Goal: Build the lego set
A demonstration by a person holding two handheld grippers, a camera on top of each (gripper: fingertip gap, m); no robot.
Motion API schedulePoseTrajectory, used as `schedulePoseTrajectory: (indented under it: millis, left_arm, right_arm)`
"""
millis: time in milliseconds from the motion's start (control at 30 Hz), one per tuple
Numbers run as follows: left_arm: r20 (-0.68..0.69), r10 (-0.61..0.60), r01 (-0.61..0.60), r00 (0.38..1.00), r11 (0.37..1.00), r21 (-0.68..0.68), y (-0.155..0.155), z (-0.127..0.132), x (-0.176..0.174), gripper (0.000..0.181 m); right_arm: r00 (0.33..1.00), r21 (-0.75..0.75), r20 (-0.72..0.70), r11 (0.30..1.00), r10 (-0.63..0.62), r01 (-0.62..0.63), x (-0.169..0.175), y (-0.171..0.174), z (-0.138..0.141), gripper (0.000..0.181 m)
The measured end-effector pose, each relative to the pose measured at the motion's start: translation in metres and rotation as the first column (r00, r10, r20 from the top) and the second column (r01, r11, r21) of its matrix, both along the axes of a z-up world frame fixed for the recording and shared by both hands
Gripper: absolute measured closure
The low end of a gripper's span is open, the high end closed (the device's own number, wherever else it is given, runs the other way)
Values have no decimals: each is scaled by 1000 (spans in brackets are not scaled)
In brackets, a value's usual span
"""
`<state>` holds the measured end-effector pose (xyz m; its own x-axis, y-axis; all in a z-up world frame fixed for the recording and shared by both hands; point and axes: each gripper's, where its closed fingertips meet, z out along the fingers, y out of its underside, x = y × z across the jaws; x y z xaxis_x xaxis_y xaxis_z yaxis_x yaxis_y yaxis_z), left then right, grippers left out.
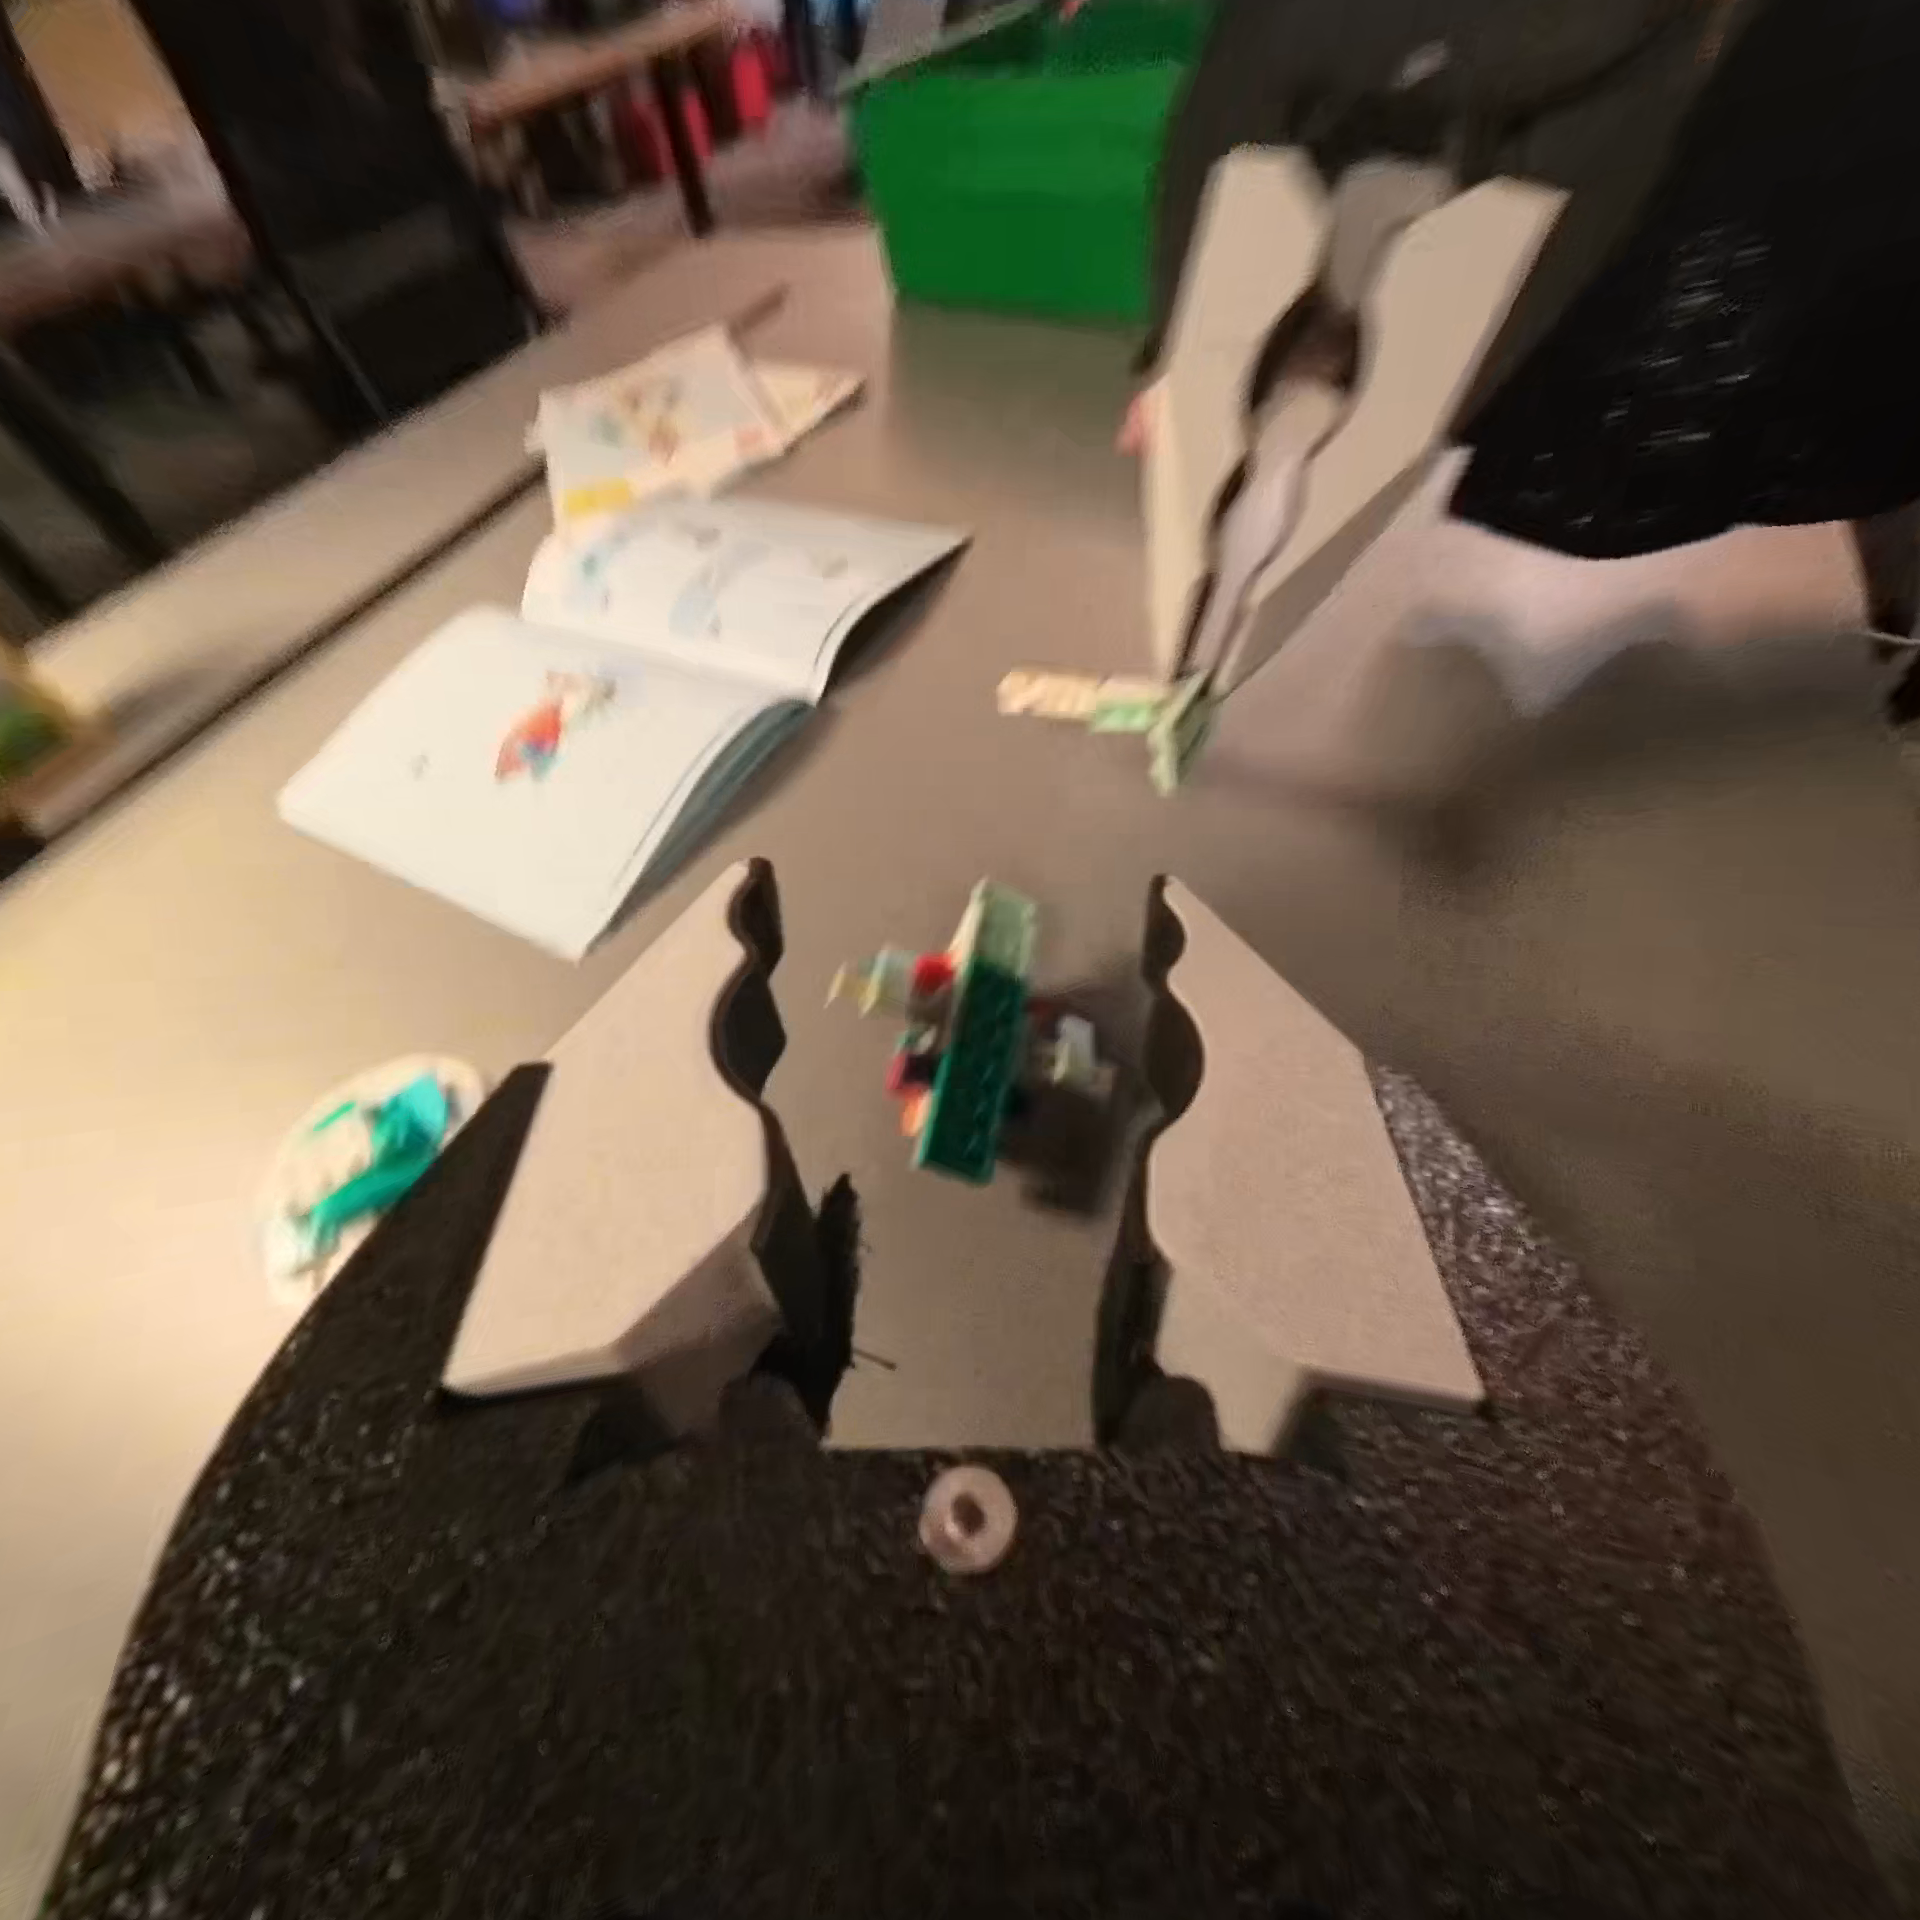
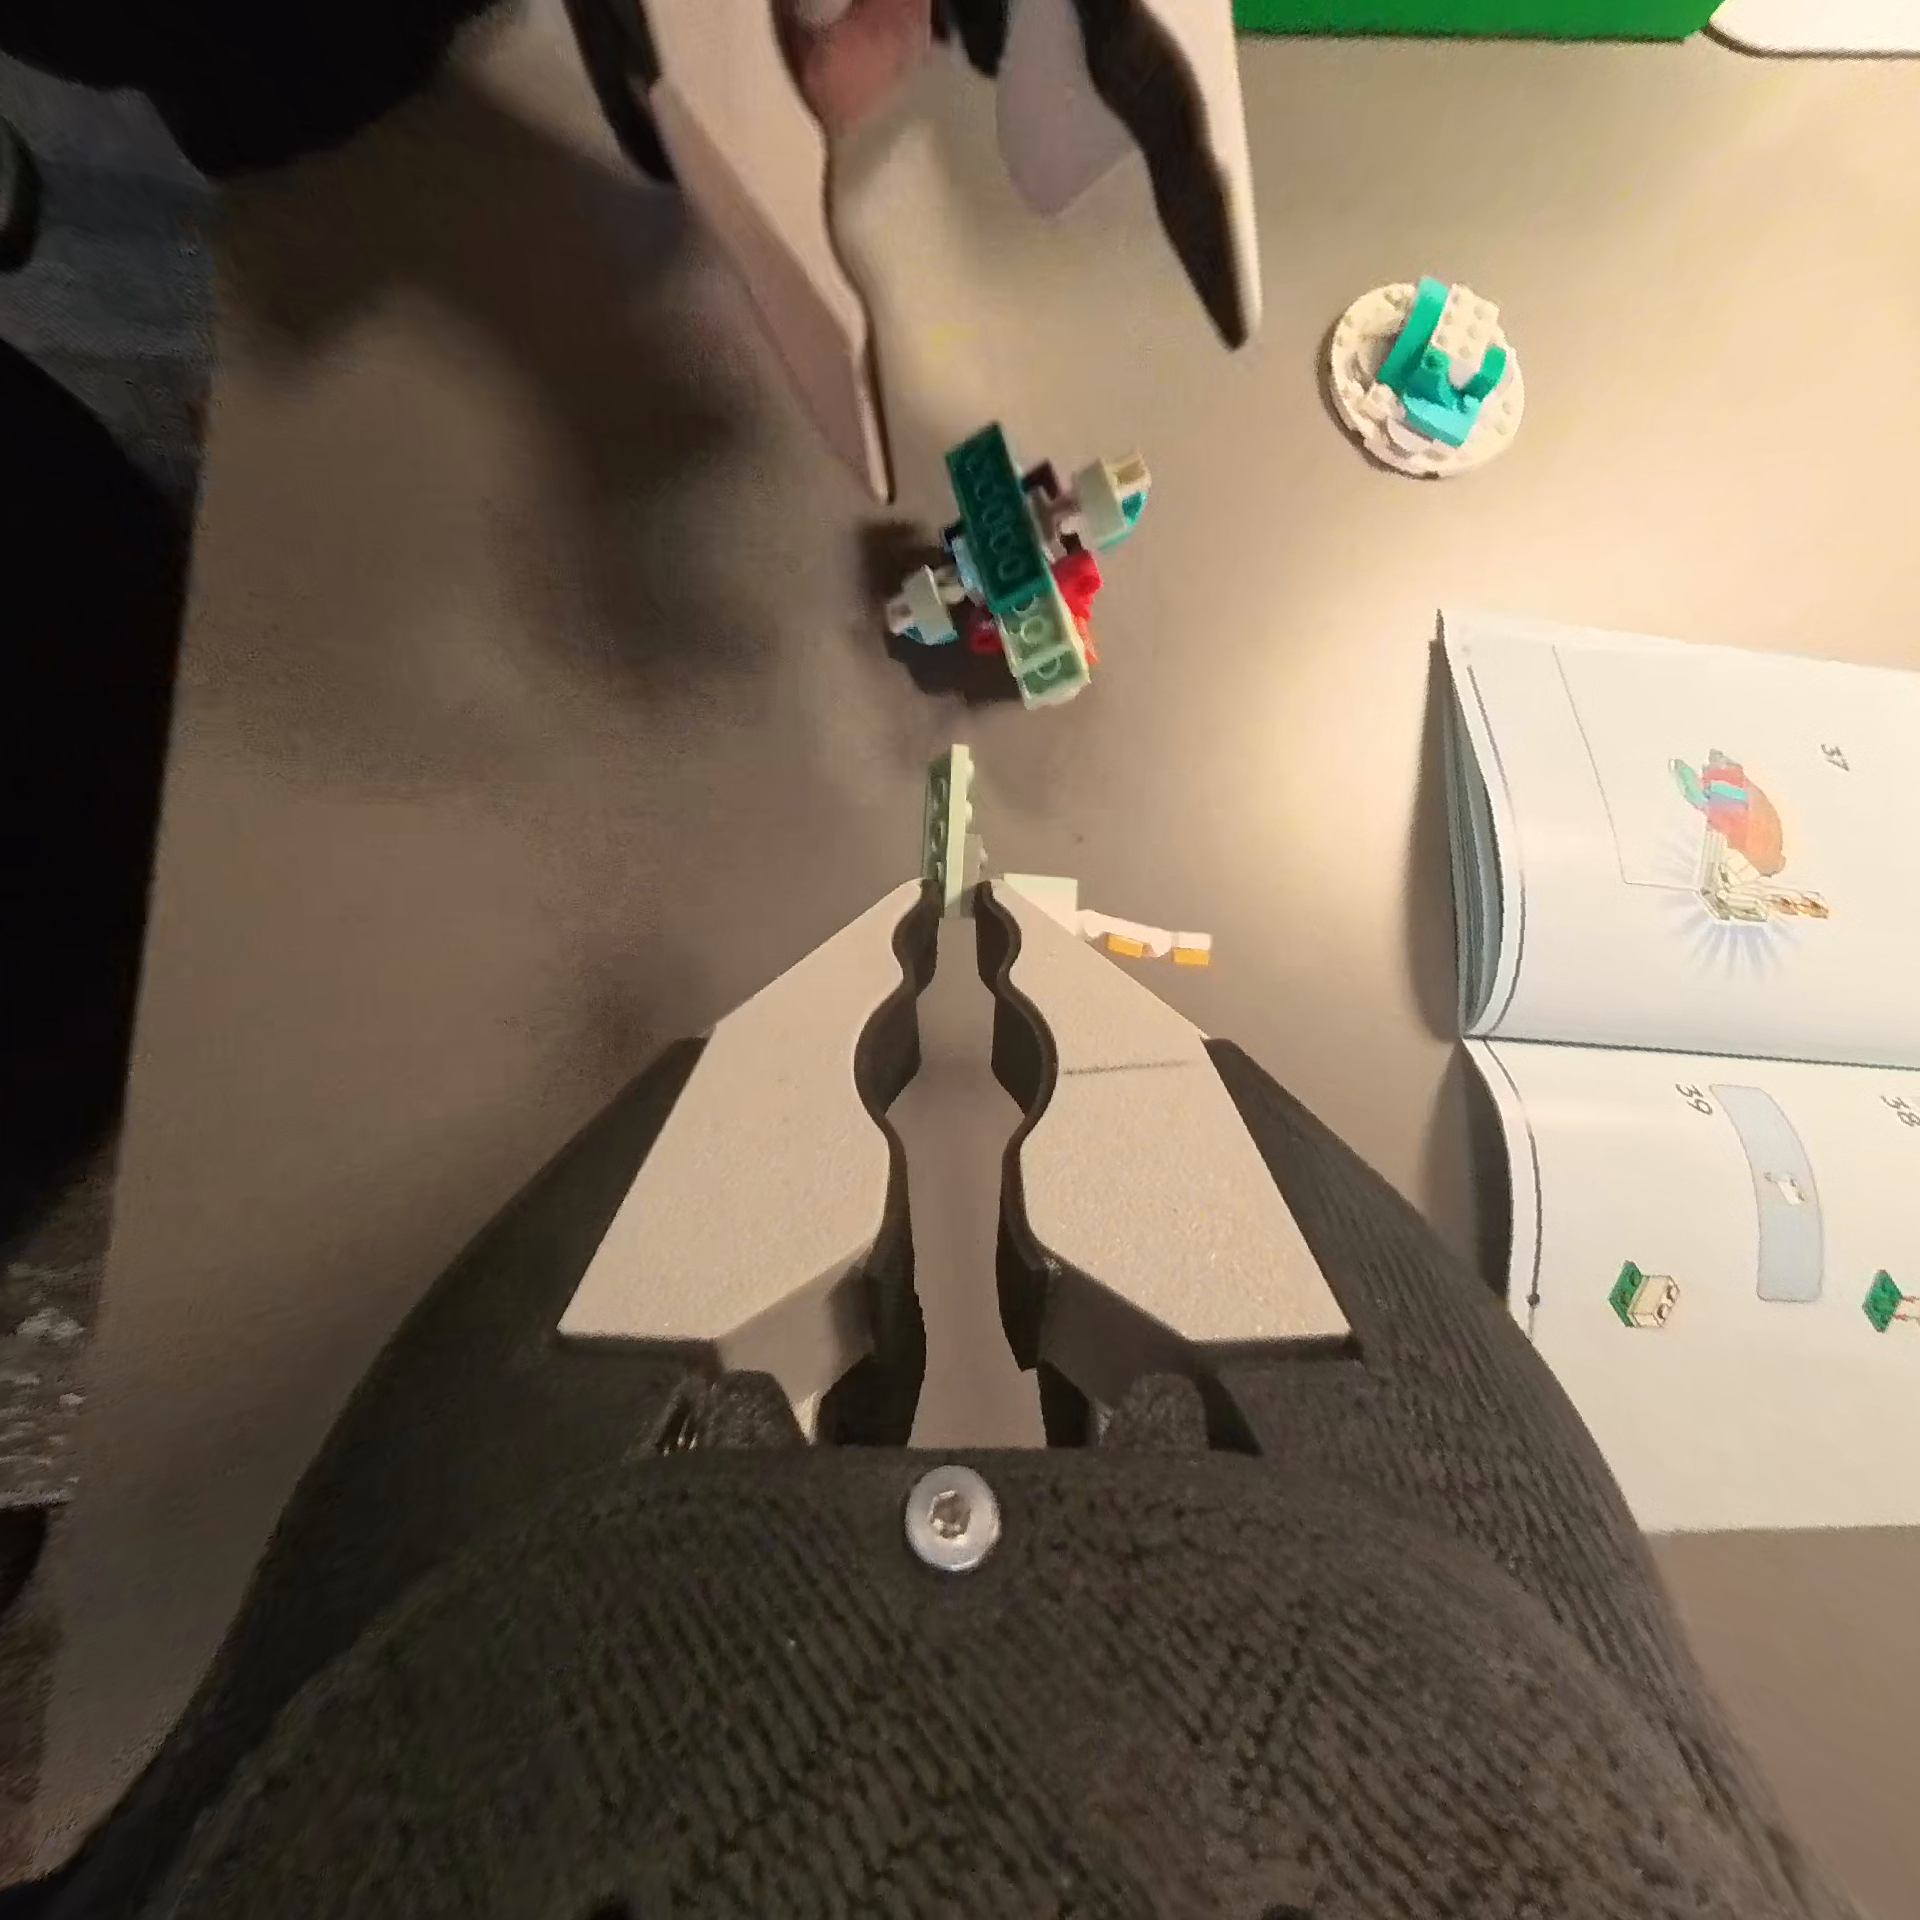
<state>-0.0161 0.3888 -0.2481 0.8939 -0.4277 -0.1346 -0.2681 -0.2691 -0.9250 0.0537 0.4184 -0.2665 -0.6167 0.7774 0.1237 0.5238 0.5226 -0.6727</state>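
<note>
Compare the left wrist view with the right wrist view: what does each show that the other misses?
Left wrist view only: a second booklet behind the open one, dark furniture, and the left gripper open.

Right wrist view only: the right gripper seen close, shut on a pale green plate.

Both: the small lego build on the table, the white round base with teal pieces, the open instruction booklet, the green bin.

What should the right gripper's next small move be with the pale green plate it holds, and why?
Probably ease the right gripper forward, bringing the thin pale green Lego plate to the small multicoloured brick assembly topped by a dark green plate. The piece is pinched at the fingertips, with bare tabletop between it and the assembly; the open left gripper straddles the assembly, apparently to steady it.
</note>
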Motion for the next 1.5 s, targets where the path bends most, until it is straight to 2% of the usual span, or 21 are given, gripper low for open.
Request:
schedulePoseTrajectory:
  millis: [33, 100, 133, 300, 367, 533, 600, 667, 733, 800, 867, 1000, 1100, 1300, 1400, 1500]
  left_arm:
    - [-36, -47, 48, 998, 998, 39, -1, 6, 14, 120]
    - [-69, -104, 107, 992, 994, 30, -2, 8, 38, 128]
    - [-41, -121, 121, 992, 993, 4, -1, 7, 47, 132]
    - [211, -122, 136, 970, 989, -51, 5, 12, 60, 148]
    - [265, -145, 165, 953, 985, -55, 4, 13, 64, 154]
    - [270, -193, 220, 943, 973, -74, 2, 7, 74, 165]
    - [270, -214, 240, 939, 968, -69, 1, 7, 79, 175]
    - [253, -197, 216, 947, 975, -47, 4, 9, 77, 177]
    - [281, -150, 167, 948, 985, -36, 8, 14, 72, 178]
    - [359, -104, 124, 928, 992, -33, 11, 21, 65, 178]
    - [465, -78, 108, 882, 993, -38, 12, 28, 62, 178]
    - [587, -47, 116, 809, 990, -81, 13, 30, 61, 178]
    - [635, -41, 144, 772, 983, -111, 12, 29, 64, 178]
    - [686, -54, 197, 726, 972, -132, 9, 29, 69, 178]
    - [704, -62, 216, 707, 968, -132, 7, 30, 71, 178]
    - [725, -65, 232, 686, 963, -133, 6, 30, 71, 178]
  right_arm:
    - [1000, -11, 1, 1000, 9, -9, 0, -3, 2, 176]
    - [1000, -14, -4, 999, 30, -30, 0, -8, 6, 176]
    - [999, -5, -9, 999, 39, -39, 0, -10, 8, 176]
    - [995, 71, -59, 994, 85, -81, 2, -18, 17, 176]
    - [991, 119, -86, 988, 105, -94, 3, -20, 21, 176]
    - [982, 190, -129, 975, 141, -115, 6, -27, 28, 176]
    - [979, 199, -145, 973, 146, -116, 7, -29, 31, 173]
    - [975, 221, -175, 971, 134, -94, 6, -27, 34, 166]
    - [957, 270, -264, 962, 122, -49, 1, -22, 42, 160]
    - [916, 372, -370, 928, 153, -4, -2, -20, 49, 153]
    - [867, 500, -449, 865, 215, 44, -3, -21, 52, 150]
    - [807, 704, -508, 685, 302, 188, -7, -13, 54, 151]
    - [803, 766, -494, 604, 333, 220, -9, -8, 51, 150]
    - [823, 823, -437, 530, 364, 203, -13, -1, 42, 148]
    - [811, 821, -448, 532, 376, 207, -15, -1, 42, 159]
    - [797, 798, -468, 570, 382, 195, -14, -5, 41, 157]
